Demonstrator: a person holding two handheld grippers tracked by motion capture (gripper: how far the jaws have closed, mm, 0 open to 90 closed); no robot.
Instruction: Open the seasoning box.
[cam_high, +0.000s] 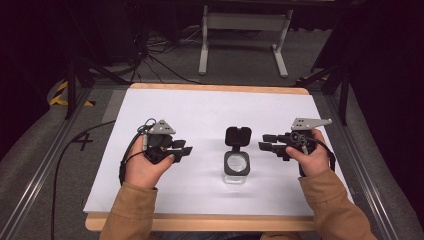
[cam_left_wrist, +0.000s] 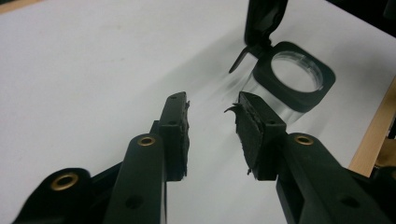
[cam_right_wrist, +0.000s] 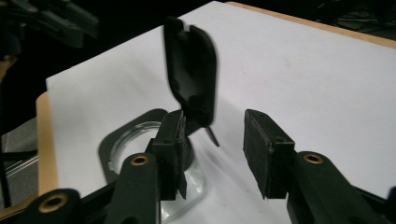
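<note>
The clear container (cam_high: 236, 167) stands near the middle of your white sheet (cam_high: 200, 115), between your two grippers: see-through walls, a squarish black collar with rounded corners around a round mouth, and a black flip lid (cam_high: 237, 136) hinged up and open at the far side. Your left gripper (cam_high: 181, 150) hovers just beside it, jaws parted and empty, the black pad (cam_left_wrist: 247, 128) on one jaw frayed and torn. Your right gripper (cam_high: 267, 141) likewise points at it, jaws apart, gripping nothing.

Left gripper (cam_high: 183, 152) and right gripper (cam_high: 266, 142) face inward, fingers parted.
</note>
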